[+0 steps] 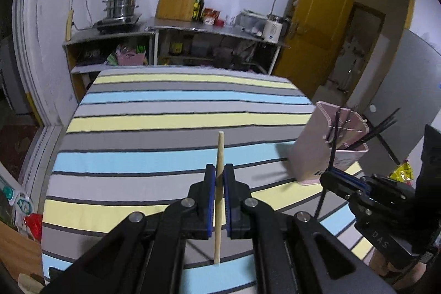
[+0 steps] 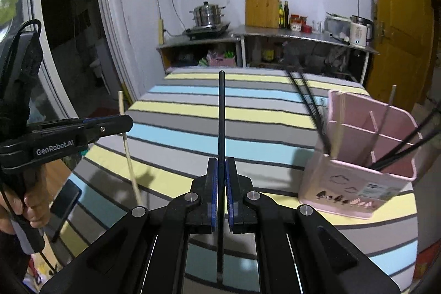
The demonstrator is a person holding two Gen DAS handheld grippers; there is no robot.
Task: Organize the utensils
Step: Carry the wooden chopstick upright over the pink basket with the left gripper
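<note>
My left gripper [image 1: 219, 172] is shut on a pale wooden chopstick [image 1: 219, 156] that stands nearly upright between the blue pads, above the striped table [image 1: 165, 115]. My right gripper [image 2: 221, 167] is shut on a black chopstick [image 2: 221, 112], also held upright. A pink divided utensil holder [image 2: 358, 150] stands at the table's right side with several black and wooden chopsticks in its compartments. In the right wrist view the left gripper [image 2: 124, 123] shows at the left with its wooden chopstick [image 2: 129, 156]. In the left wrist view the right gripper [image 1: 330, 175] shows beside the holder [image 1: 328, 145], its black chopstick [image 1: 335, 139] in front of it.
A striped cloth in yellow, blue and grey covers the table. Behind it runs a metal counter [image 1: 193, 26] with a steamer pot [image 1: 121, 4], a cutting board, bottles and a kettle. A yellow door [image 1: 319, 18] stands open at the right. A person's hand [image 2: 30, 205] holds the left gripper's handle.
</note>
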